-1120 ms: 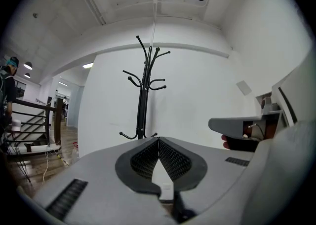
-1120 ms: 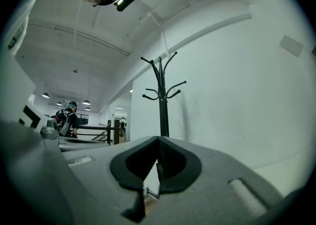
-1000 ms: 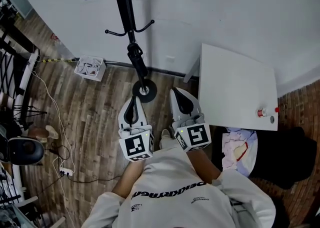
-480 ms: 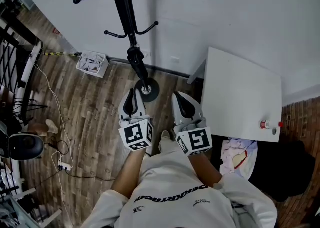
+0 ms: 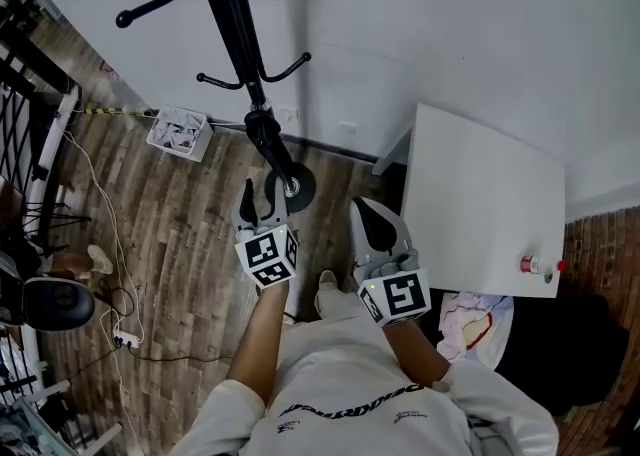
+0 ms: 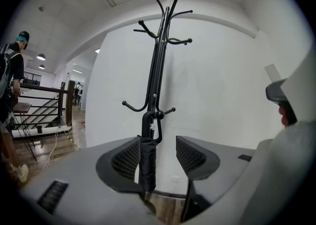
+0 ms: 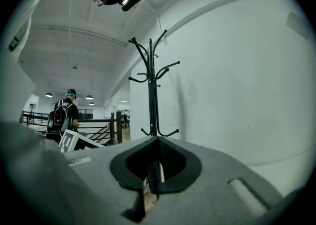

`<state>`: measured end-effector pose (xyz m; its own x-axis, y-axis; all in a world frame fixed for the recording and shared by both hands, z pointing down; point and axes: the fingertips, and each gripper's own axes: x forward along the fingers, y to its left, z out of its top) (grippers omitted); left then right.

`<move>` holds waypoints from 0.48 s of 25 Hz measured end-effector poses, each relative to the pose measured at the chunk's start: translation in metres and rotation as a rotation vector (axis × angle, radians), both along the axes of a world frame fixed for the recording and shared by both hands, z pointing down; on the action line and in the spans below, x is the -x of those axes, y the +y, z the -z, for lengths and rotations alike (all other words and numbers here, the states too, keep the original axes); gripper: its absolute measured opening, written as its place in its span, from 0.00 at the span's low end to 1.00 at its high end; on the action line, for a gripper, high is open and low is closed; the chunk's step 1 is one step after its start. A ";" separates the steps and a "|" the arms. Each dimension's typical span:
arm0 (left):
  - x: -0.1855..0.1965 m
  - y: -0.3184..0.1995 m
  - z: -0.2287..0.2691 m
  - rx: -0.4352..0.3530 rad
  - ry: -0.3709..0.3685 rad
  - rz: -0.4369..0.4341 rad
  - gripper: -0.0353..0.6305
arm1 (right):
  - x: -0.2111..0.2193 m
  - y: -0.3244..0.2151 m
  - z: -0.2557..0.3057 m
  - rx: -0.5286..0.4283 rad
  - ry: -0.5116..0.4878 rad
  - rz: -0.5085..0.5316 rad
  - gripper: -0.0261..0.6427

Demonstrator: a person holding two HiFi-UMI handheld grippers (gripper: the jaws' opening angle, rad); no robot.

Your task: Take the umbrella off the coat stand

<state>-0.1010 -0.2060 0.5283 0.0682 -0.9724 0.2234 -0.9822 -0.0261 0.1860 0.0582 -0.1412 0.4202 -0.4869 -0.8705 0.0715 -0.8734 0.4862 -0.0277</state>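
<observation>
— Left gripper (image 6: 158, 157) is standing with its jaws apart, having just been opening. The folded umbrella (image 6: 146, 166) is hanging in the gap, nearer the left-hand pad. Nothing is being squeezed yet.
— What is it hanging from?
— It is dangling off a low hook (image 6: 159, 114) on the coat stand (image 6: 159, 61), close to the wall (image 6: 222, 86). Right gripper (image 7: 157, 162) is waiting alongside, jaws together on nothing.
— So how should the grab be going?
— I'd be centring the bundle between the pads and closing firmly on the fabric. Then I'd be lifting before drawing back, so its top end is clearing the hook tip instead of dragging the stand over.
</observation>
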 end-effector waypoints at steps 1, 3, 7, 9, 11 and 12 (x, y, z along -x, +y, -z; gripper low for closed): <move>0.000 -0.005 -0.006 0.005 0.001 0.004 0.39 | -0.002 -0.003 -0.001 0.000 0.000 0.000 0.04; -0.001 -0.015 -0.015 0.006 0.006 0.012 0.43 | -0.007 -0.008 -0.002 0.000 0.000 0.000 0.04; 0.002 -0.029 -0.035 0.007 0.020 0.024 0.47 | -0.013 -0.017 -0.006 0.000 -0.010 -0.004 0.04; 0.003 -0.037 -0.043 0.008 0.016 0.022 0.47 | -0.015 -0.022 -0.009 0.004 -0.012 -0.006 0.04; 0.003 -0.046 -0.049 -0.003 0.011 0.023 0.48 | -0.016 -0.027 -0.013 0.008 -0.007 -0.005 0.04; 0.003 -0.050 -0.052 -0.010 0.011 0.025 0.47 | -0.017 -0.029 -0.015 0.009 -0.003 -0.005 0.04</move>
<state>-0.1044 -0.2560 0.5801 0.0459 -0.9759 0.2135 -0.9805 -0.0032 0.1966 0.0752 -0.1703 0.4351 -0.4832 -0.8721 0.0775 -0.8755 0.4820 -0.0348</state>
